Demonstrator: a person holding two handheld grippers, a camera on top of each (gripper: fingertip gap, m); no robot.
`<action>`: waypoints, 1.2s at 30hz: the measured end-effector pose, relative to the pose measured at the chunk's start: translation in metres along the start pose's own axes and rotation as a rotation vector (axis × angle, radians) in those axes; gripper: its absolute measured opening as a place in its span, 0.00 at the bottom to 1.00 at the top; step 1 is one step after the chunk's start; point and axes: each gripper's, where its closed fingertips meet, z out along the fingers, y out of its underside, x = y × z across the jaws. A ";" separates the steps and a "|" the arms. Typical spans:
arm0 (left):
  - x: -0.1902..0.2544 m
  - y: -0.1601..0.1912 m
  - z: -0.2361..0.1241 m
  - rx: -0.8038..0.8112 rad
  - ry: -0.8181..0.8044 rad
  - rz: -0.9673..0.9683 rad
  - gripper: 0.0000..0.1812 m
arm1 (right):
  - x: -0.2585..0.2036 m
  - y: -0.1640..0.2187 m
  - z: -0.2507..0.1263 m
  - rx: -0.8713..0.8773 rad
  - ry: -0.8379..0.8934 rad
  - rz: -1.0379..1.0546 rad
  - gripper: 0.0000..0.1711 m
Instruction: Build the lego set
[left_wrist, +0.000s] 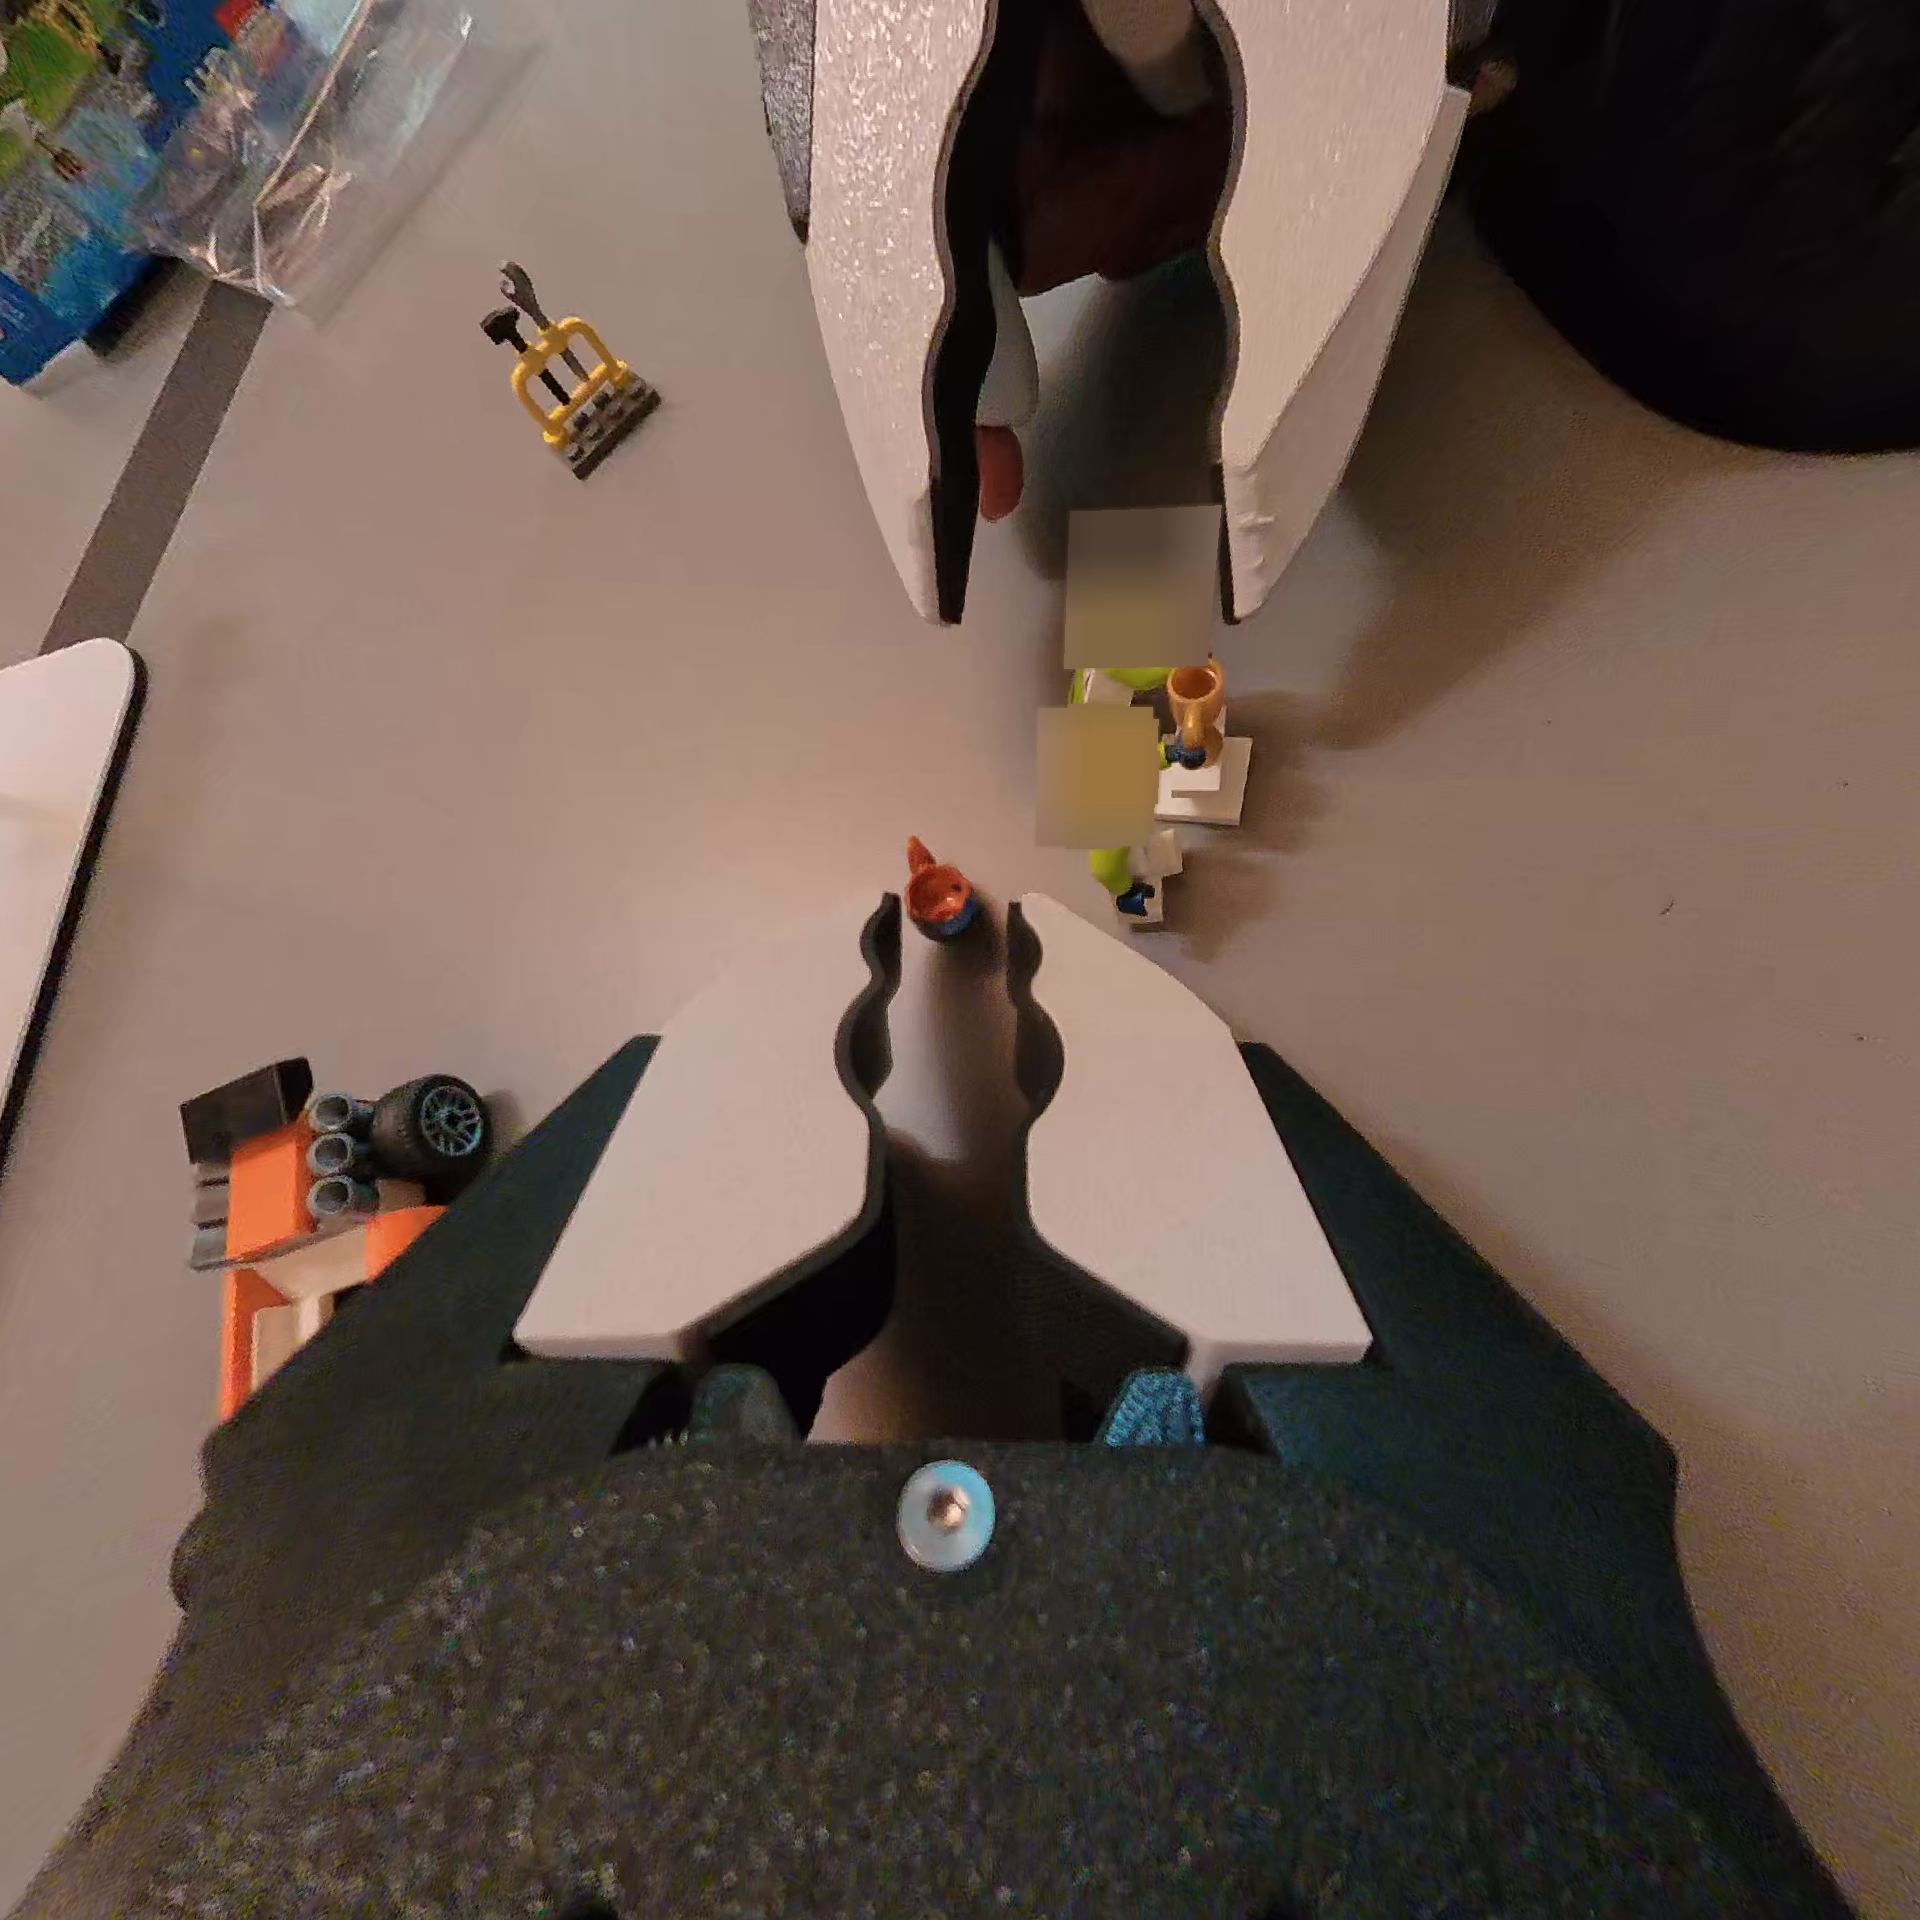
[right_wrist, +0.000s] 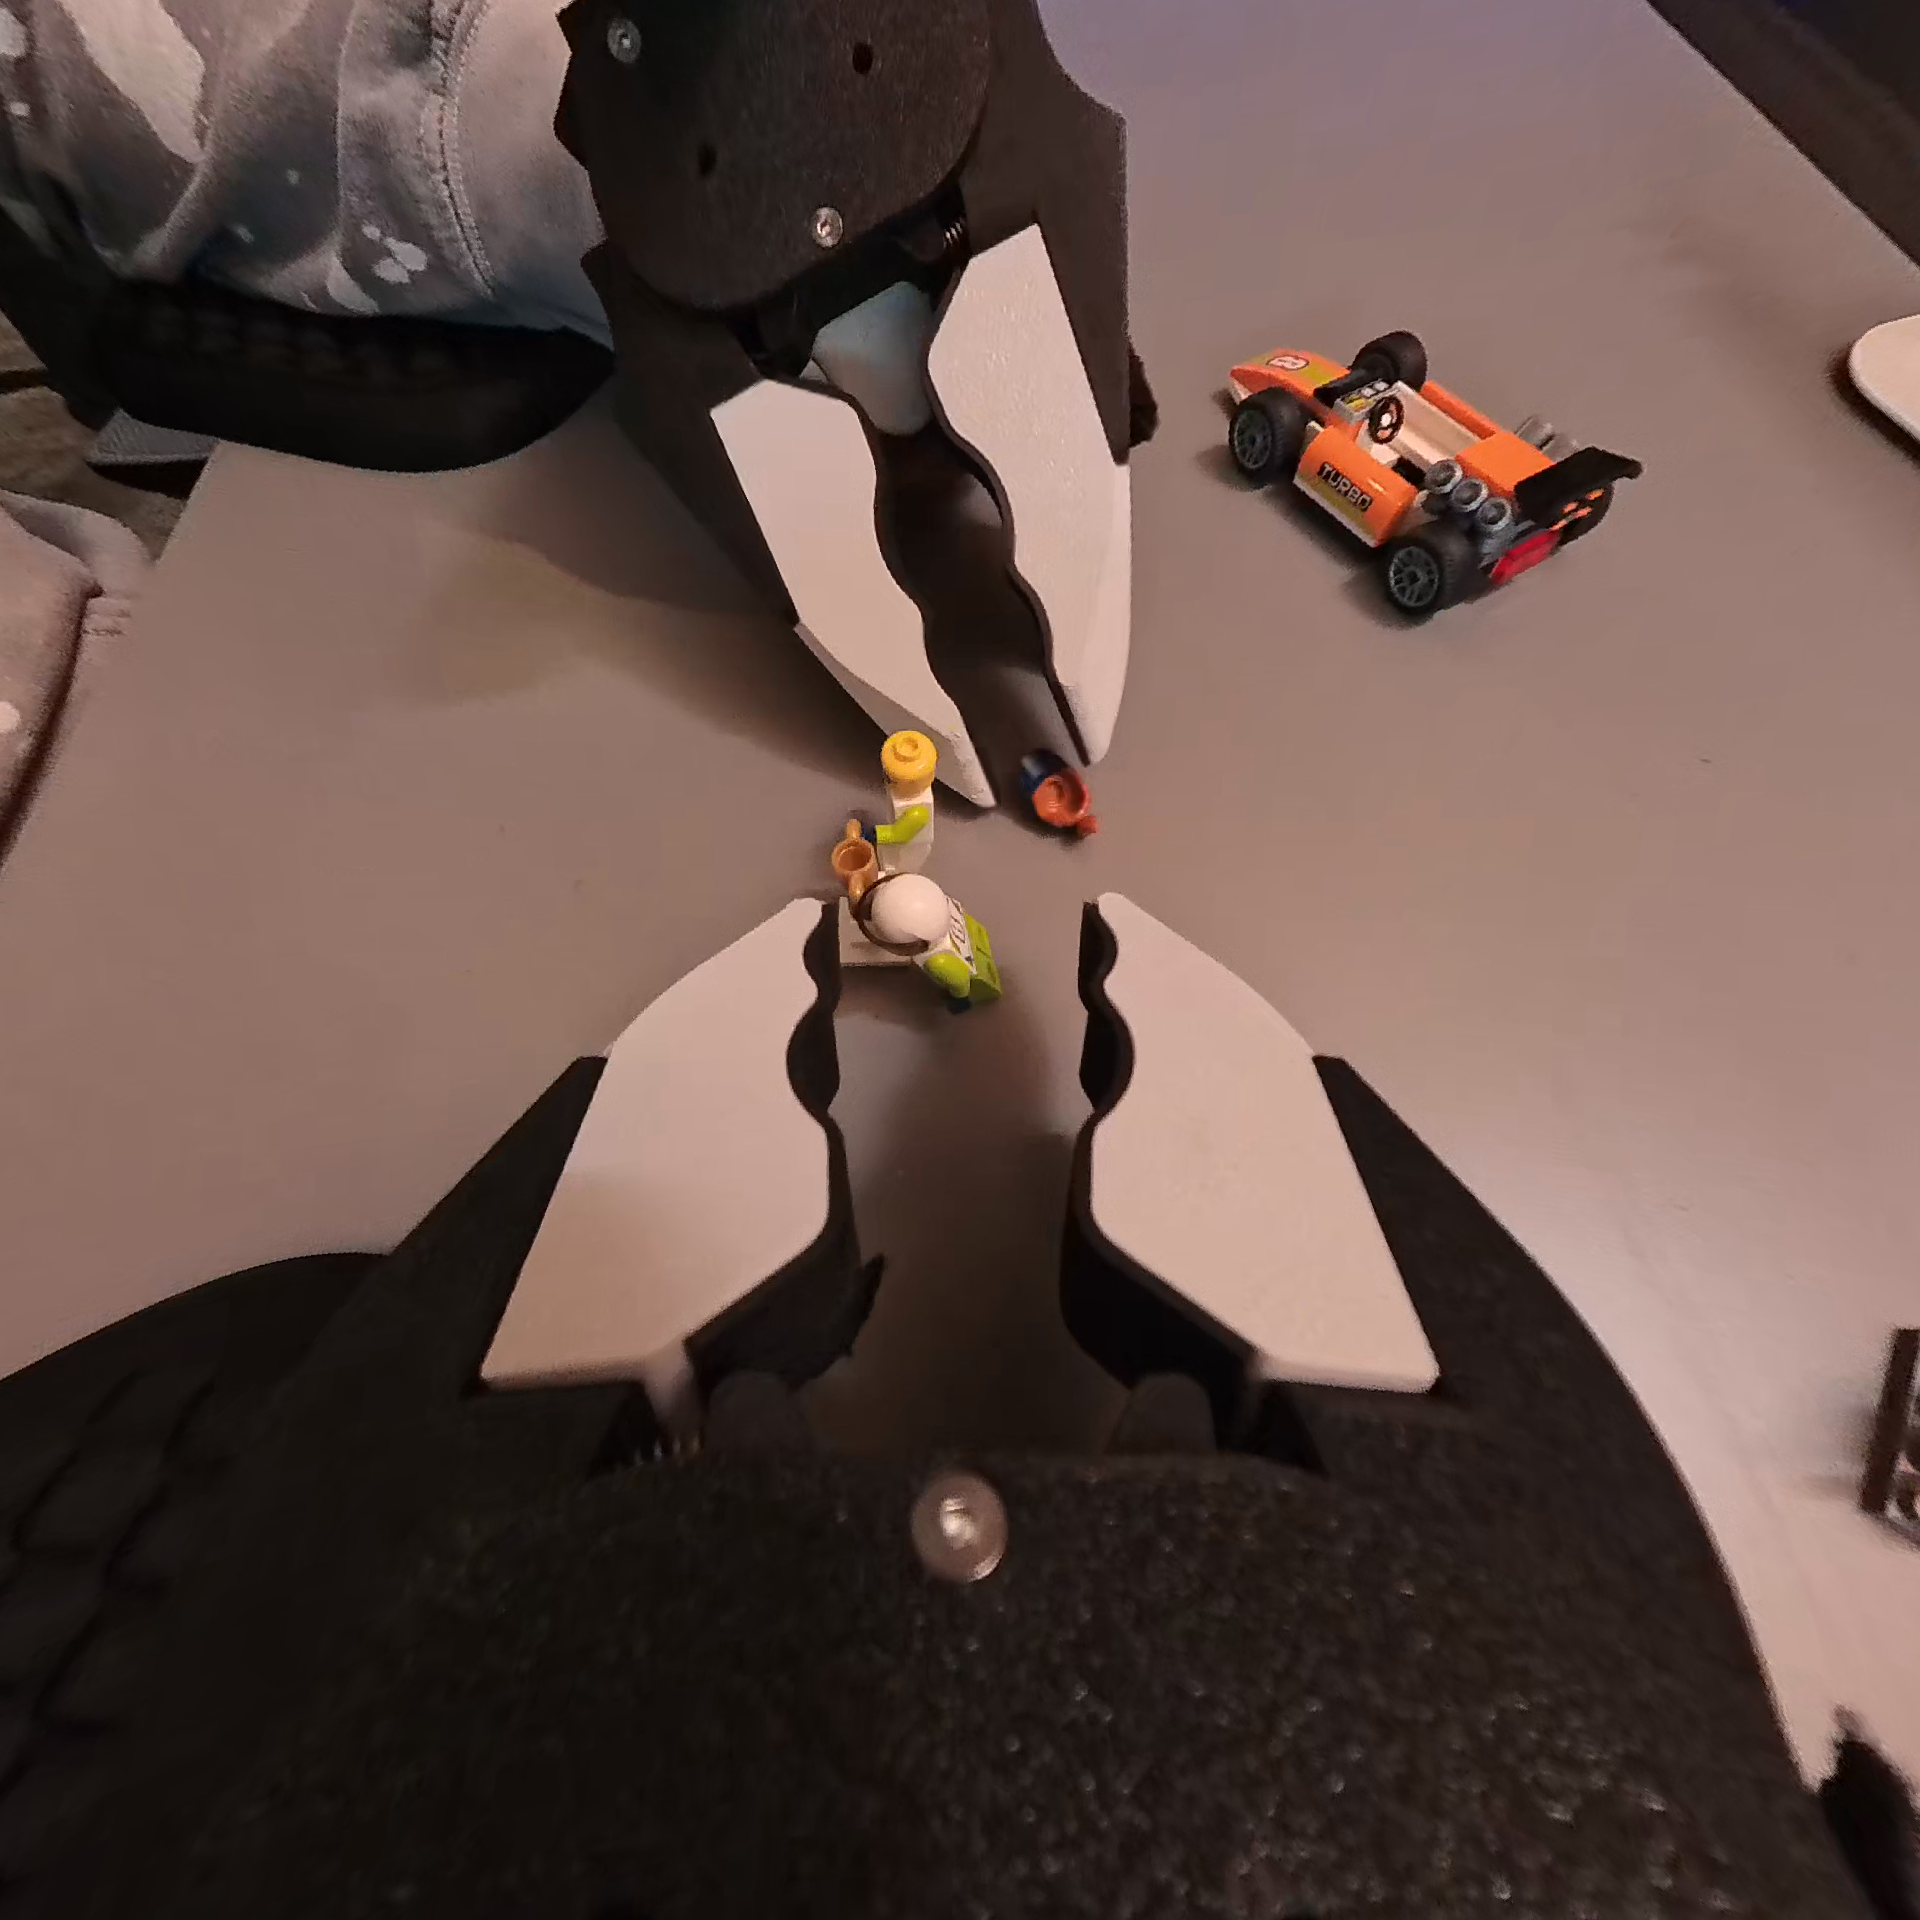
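A small orange hair piece with a dark blue part lies on the grey table, right between the tips of my left gripper, which is open and not closed on it. Two minifigures stand on a white plate: one with a white helmet, one with a bare yellow head, with a gold cup between them. My right gripper is open, its tips on either side of the helmeted figure. The hair piece and left gripper also show in the right wrist view.
A built orange race car stands on the table to the side. A yellow tool rack on a dark plate stands farther off. A set box and clear bag lie at the far corner. A white flat object is at the edge. The white flat object is about 30 cm from both grippers' fingertips.
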 end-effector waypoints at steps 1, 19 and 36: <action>0.000 0.000 0.000 -0.003 0.003 0.006 0.11 | 0.000 0.000 0.000 -0.001 0.002 -0.002 0.26; -0.005 0.003 0.002 -0.046 -0.049 0.052 0.07 | 0.000 0.011 0.007 -0.060 0.017 -0.030 0.26; -0.016 -0.079 -0.069 0.657 0.395 -0.805 0.06 | 0.005 -0.058 -0.023 0.365 0.031 0.081 0.19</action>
